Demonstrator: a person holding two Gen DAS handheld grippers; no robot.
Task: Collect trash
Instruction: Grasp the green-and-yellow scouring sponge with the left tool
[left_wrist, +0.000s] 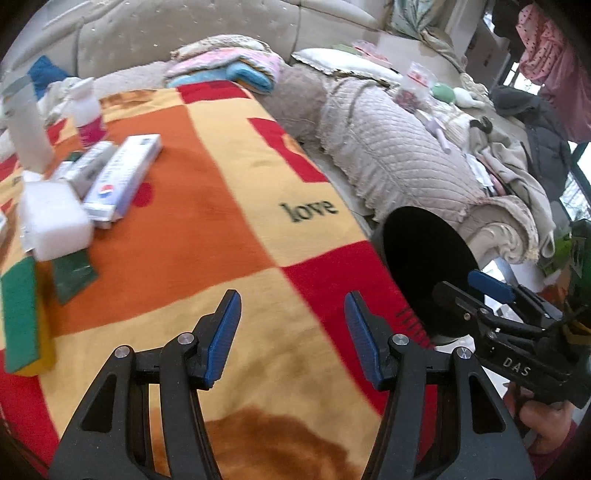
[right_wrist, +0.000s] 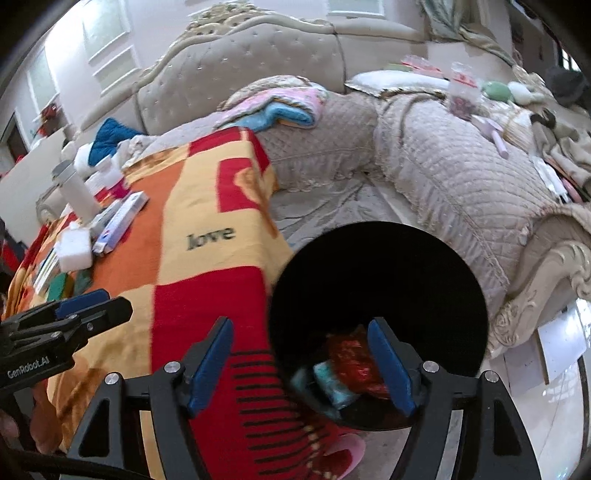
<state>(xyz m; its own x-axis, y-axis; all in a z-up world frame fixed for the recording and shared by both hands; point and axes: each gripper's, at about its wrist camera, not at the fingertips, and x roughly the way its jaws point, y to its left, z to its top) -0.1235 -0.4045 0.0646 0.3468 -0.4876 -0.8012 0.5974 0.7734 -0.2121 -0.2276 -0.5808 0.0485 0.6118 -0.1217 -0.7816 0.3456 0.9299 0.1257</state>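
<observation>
The right gripper (right_wrist: 299, 363) hangs above the black bin (right_wrist: 376, 280), jaws apart and empty, with red and teal trash (right_wrist: 347, 365) lying in the bin below it. The left gripper (left_wrist: 291, 336) is also spread and empty over the blanket-covered counter (left_wrist: 207, 229); boxes (left_wrist: 122, 177) lie ahead to its left.

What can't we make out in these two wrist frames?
- Black bin: right wrist view shows a red wrapper and something teal inside; the rest is lost in shadow and behind the right gripper fingers.
- Bin in left wrist view: interior fully dark.
- Box with a round logo: print blurred, unreadable.
- Green pads: cut off by the left edge.
</observation>
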